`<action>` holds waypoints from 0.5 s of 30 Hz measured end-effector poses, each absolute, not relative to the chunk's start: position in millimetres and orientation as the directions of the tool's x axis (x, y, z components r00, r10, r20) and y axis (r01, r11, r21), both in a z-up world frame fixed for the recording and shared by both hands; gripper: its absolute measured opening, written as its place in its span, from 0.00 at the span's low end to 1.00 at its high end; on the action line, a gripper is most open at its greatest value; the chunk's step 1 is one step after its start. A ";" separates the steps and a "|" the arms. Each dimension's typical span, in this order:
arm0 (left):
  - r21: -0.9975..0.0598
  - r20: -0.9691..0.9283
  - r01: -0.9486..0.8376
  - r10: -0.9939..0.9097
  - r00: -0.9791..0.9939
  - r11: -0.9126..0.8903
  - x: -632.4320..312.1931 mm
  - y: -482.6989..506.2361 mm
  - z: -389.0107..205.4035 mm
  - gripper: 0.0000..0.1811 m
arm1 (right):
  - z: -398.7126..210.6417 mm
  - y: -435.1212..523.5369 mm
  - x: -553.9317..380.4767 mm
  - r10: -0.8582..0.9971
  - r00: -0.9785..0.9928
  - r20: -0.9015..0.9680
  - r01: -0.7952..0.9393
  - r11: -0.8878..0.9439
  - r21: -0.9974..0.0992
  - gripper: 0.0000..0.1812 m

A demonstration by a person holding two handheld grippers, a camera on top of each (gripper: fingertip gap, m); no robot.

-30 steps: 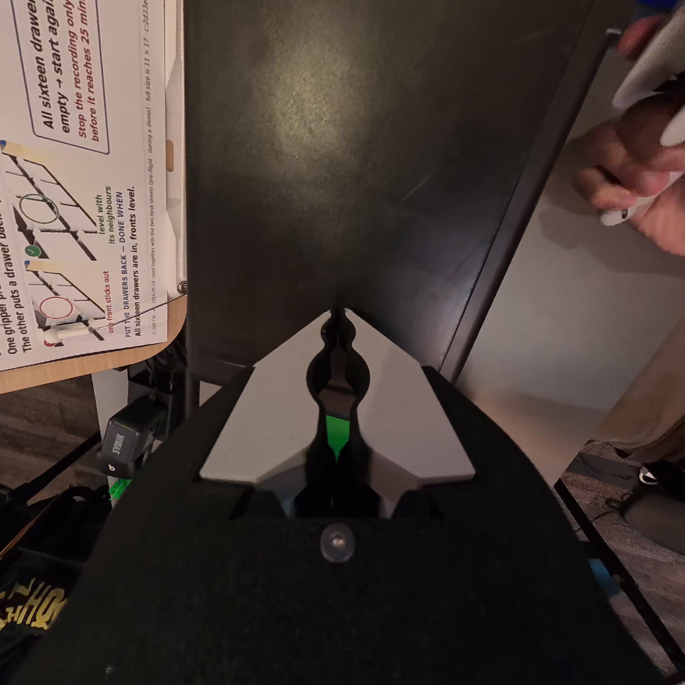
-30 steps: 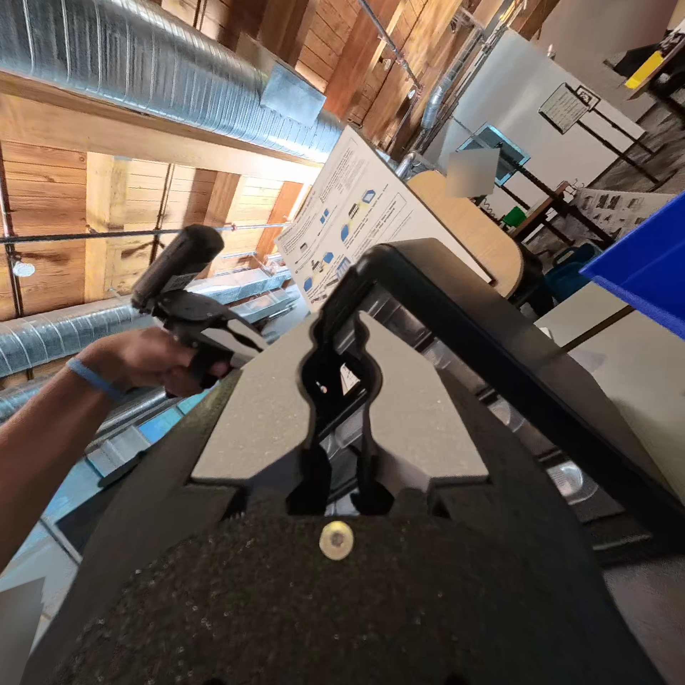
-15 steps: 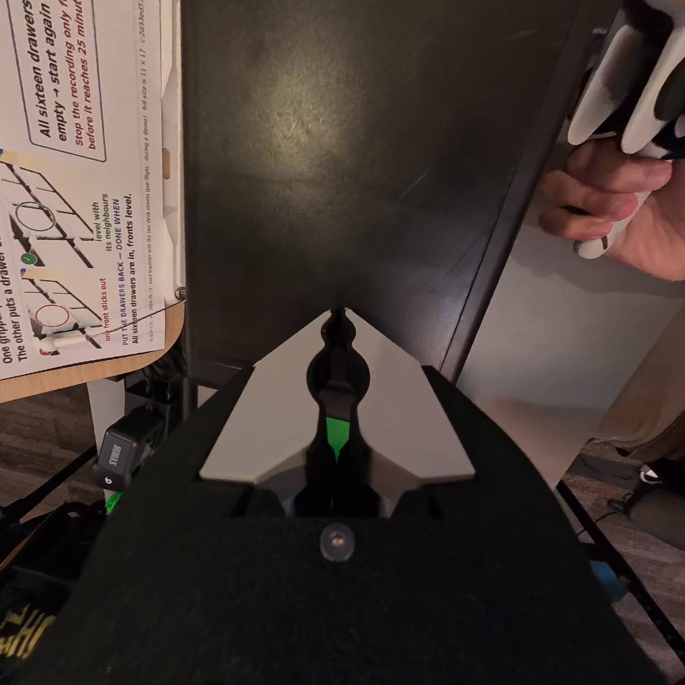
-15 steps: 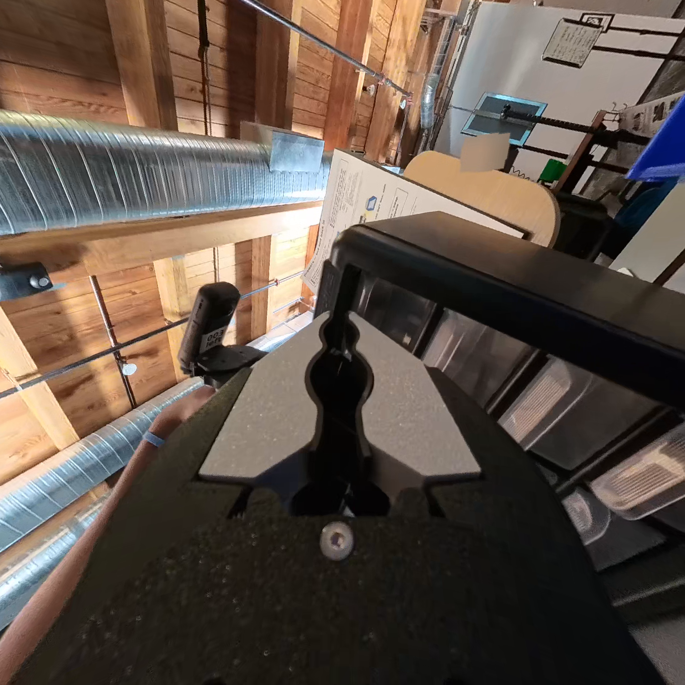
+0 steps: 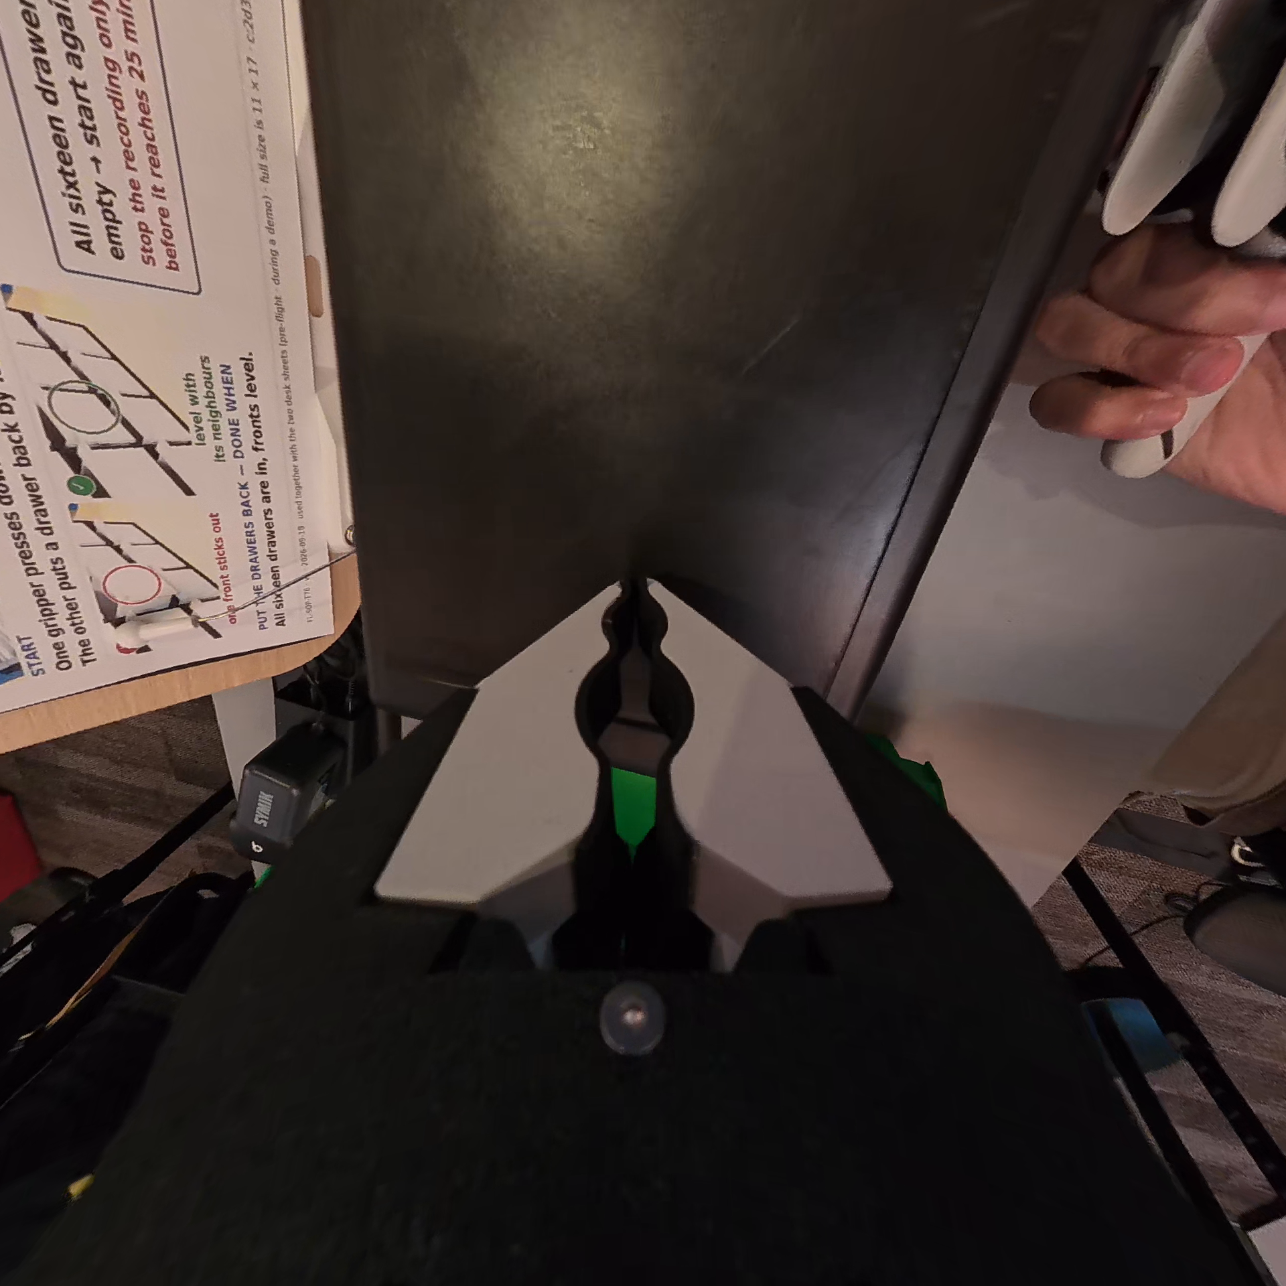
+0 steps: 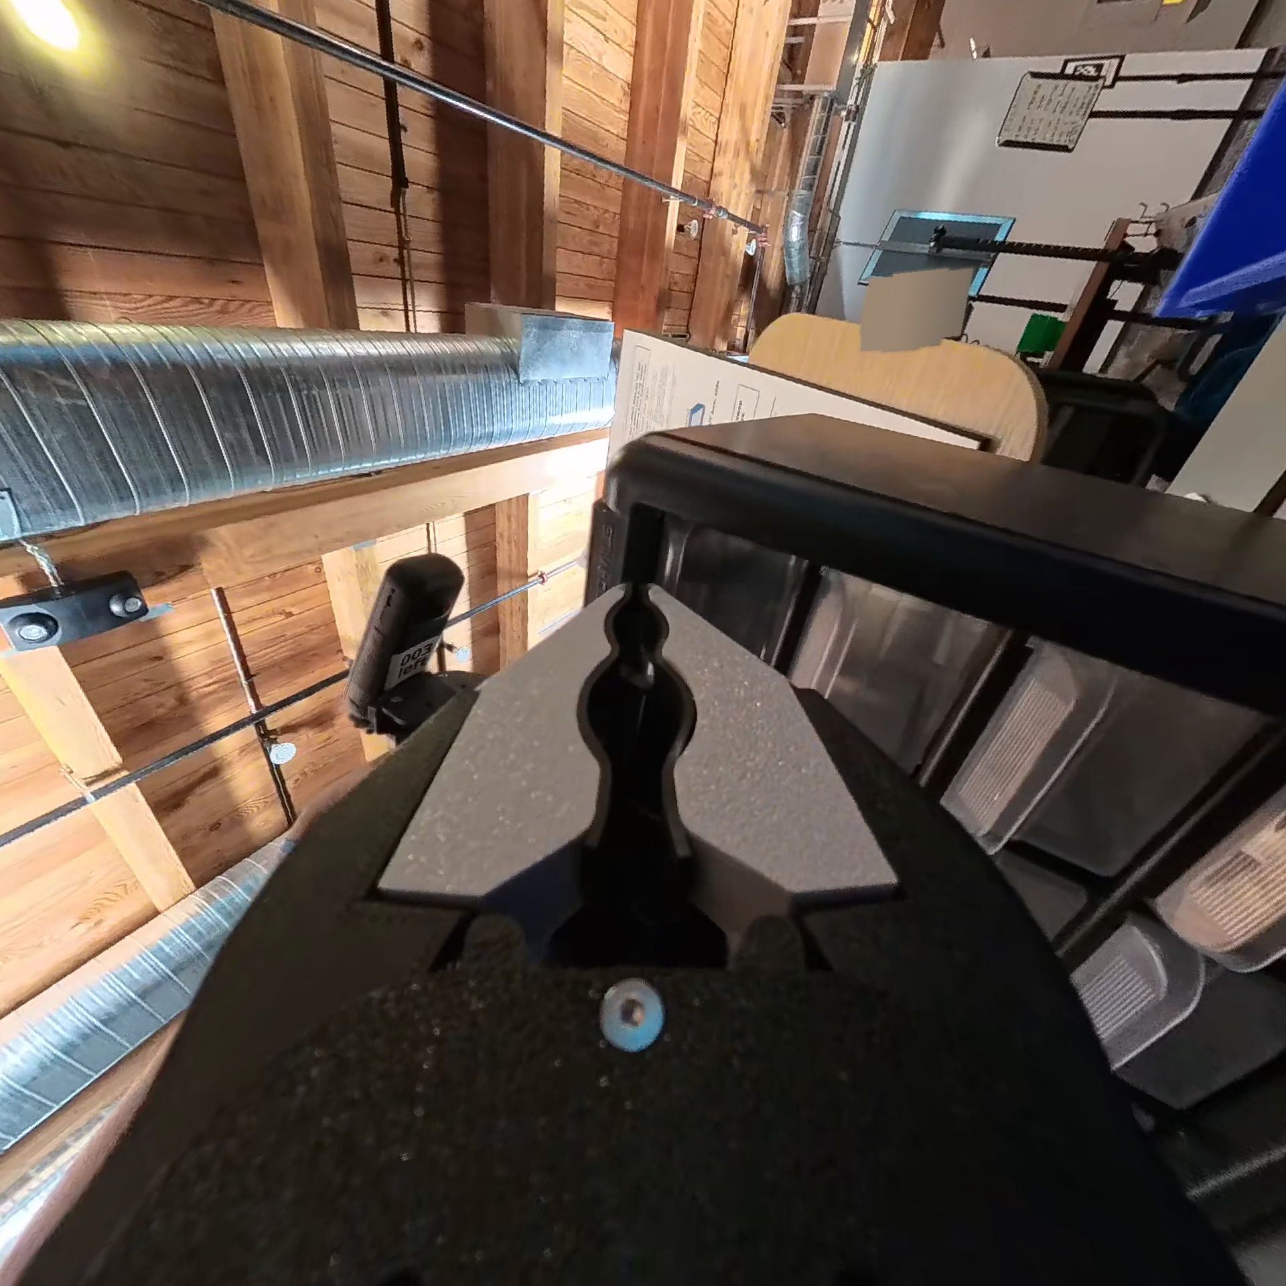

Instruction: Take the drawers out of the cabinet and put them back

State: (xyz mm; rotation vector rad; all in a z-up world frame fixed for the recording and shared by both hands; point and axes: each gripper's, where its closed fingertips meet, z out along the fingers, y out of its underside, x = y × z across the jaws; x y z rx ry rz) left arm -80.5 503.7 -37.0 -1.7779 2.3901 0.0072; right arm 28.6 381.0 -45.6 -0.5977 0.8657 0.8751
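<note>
My left gripper (image 5: pixel 633 591) has its grey fingers pressed together, tips touching the flat matte-black side panel of the drawer cabinet (image 5: pixel 626 292); nothing is pinched between them. My right gripper (image 6: pixel 637 598) is likewise closed on nothing, its tips right at the cabinet's rounded black front frame, near the corner (image 6: pixel 870 501). The relation that matters: the clear plastic drawers (image 6: pixel 1113 758) lie to the right of the right gripper's tips, running away in rows along the cabinet face, so the right hand is the nearer one for a pull; I judge it must slide rightward along the front and spread before it can take a drawer lip. The left gripper sits on the flank, suited to bracing the cabinet rather than reaching any drawer. Only the right view shows the drawer fronts, which all appear seated in their bays, though I cannot see every row. Only the left view shows the printed instruction sheet on brown board (image 5: pixel 153 362) beside the cabinet, and the person's hand (image 5: pixel 1169 390) wrapped round the right gripper's handle.
</note>
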 end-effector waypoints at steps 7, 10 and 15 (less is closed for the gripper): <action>-0.112 -0.092 -0.962 -0.966 -0.240 0.249 -80.5 503.5 -37.2 0.00 | -47.8 379.2 23.4 0.382 0.342 -0.859 -0.864 0.488 -0.127 0.00; -0.115 -0.094 -0.965 -0.970 -0.224 0.234 -80.5 503.5 -37.3 0.00 | -57.1 378.0 17.0 0.383 0.330 -0.863 -0.872 0.473 -0.124 0.00; -0.093 -0.125 -0.967 -0.966 -0.227 0.239 -80.6 503.7 -37.2 0.00 | -56.1 383.9 14.3 0.401 0.324 -0.857 -0.885 0.448 -0.125 0.00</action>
